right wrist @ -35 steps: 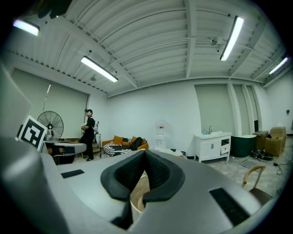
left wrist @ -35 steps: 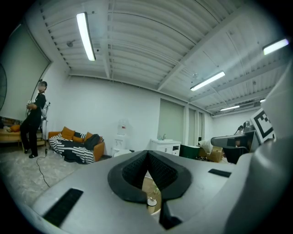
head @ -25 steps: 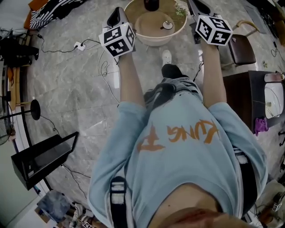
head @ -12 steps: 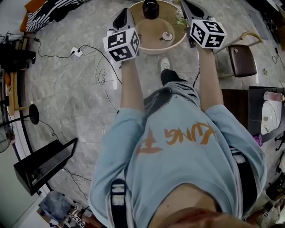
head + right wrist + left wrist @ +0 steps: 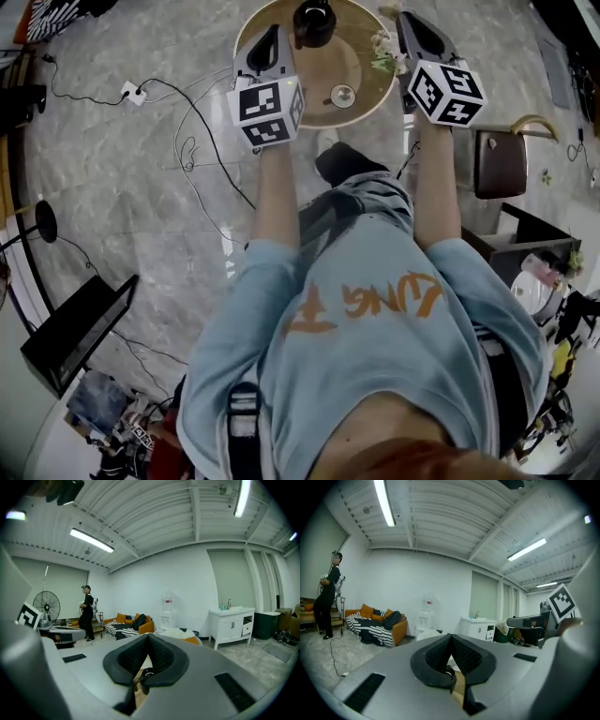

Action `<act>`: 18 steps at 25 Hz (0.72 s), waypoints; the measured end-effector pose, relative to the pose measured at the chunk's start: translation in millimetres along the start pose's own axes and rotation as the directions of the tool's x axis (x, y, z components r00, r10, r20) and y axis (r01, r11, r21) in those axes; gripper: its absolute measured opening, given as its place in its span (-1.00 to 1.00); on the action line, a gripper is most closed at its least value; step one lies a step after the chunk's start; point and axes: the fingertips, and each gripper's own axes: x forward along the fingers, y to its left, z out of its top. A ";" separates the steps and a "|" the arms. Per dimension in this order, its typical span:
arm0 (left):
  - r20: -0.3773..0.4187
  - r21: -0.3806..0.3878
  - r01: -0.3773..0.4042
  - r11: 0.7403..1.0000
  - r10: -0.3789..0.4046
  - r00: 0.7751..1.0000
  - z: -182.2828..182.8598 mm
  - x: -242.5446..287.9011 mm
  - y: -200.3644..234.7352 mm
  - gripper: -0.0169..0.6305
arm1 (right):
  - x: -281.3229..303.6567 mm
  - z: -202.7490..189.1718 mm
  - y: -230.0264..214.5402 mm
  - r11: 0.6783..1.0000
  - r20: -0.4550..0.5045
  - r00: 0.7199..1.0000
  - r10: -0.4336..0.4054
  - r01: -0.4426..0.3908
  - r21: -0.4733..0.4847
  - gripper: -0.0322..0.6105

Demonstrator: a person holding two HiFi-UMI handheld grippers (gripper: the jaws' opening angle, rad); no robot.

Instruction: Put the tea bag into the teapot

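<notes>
Approach stage, I judge: left gripper (image 5: 272, 33) and right gripper (image 5: 406, 19) hang over the bench (image 5: 361, 37), fingers pressed together, empty; next I must open onto the tea bag.

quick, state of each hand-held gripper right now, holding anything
Left hand-held gripper: closed, jaws together, nothing between them.
Right hand-held gripper: closed, jaws together, nothing between them.

A round wooden surface (image 5: 356, 61) stands on a grey marbled floor (image 5: 122, 206). On it sit a dark teapot (image 5: 314, 21) at the far side, a small round metallic piece (image 5: 343, 95) nearer the person, and a pale flowery sprig (image 5: 382, 54) by the right rim. Cables (image 5: 187, 150) trail over the floor to its left.
</notes>
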 end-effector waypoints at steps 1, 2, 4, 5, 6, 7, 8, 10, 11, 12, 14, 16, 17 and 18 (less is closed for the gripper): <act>-0.020 0.001 -0.008 1.000 0.008 1.000 -5.9 20.9 4.7 -0.88 | 21.8 -4.9 -11.7 1.000 -0.006 1.000 0.004 -0.004 0.014 -0.86; -0.035 0.005 -0.018 1.000 0.018 0.999 -9.3 39.1 9.7 -0.88 | 41.3 -8.3 -20.3 1.000 -0.009 1.000 0.011 -0.011 0.023 -0.86; -0.056 0.013 -0.040 0.999 0.040 0.998 -10.7 61.6 15.0 -0.88 | 65.8 -13.8 -29.4 0.999 -0.020 0.999 0.030 -0.029 0.035 -0.86; -0.063 0.016 -0.046 0.999 0.047 0.997 -9.2 67.6 14.3 -0.88 | 71.7 -15.5 -31.8 0.998 -0.026 0.999 0.038 -0.037 0.040 -0.86; -0.067 0.019 -0.047 0.999 0.048 0.997 -5.9 72.7 12.0 -0.87 | 76.3 -15.4 -34.0 0.998 -0.030 0.998 0.047 -0.045 0.045 -0.86; -0.070 0.022 -0.043 0.999 0.044 0.997 -1.5 77.8 8.9 -0.88 | 81.2 -13.6 -35.8 0.997 -0.033 0.998 0.055 -0.054 0.049 -0.86; -0.075 0.028 -0.034 0.999 0.036 0.997 3.0 82.8 5.9 -0.88 | 86.8 -11.1 -36.7 0.997 -0.036 0.997 0.063 -0.061 0.054 -0.86; -0.087 0.041 -0.012 0.999 0.015 0.996 11.0 91.6 0.8 -0.88 | 98.5 -5.2 -37.1 0.995 -0.042 0.996 0.076 -0.073 0.064 -0.86; -0.088 0.048 -0.002 0.999 0.006 0.996 15.5 95.9 -1.3 -0.88 | 104.0 -0.8 -37.6 0.995 -0.039 0.996 0.081 -0.078 0.067 -0.86; -0.085 0.055 0.006 0.998 -0.002 0.996 20.4 100.8 -3.1 -0.87 | 109.0 4.6 -38.4 0.994 -0.031 0.996 0.086 -0.084 0.067 -0.86; -0.083 0.070 0.012 0.998 -0.006 0.997 27.5 109.9 -4.7 -0.88 | 115.4 14.1 -38.7 0.994 -0.010 0.996 0.094 -0.093 0.058 -0.86; -0.090 0.068 0.009 0.998 -0.003 0.996 27.6 115.8 -1.9 -0.88 | 118.0 15.2 -34.9 0.994 -0.005 0.994 0.106 -0.105 0.042 -0.86; -0.094 0.061 0.008 0.998 -0.002 0.996 26.7 118.2 0.6 -0.88 | 119.1 13.9 -32.4 0.993 -0.009 0.994 0.111 -0.111 0.034 -0.86; -0.099 0.055 0.010 0.998 -0.005 0.995 25.6 120.7 2.6 -0.88 | 120.4 12.7 -30.9 0.993 -0.015 0.993 0.114 -0.113 0.028 -0.86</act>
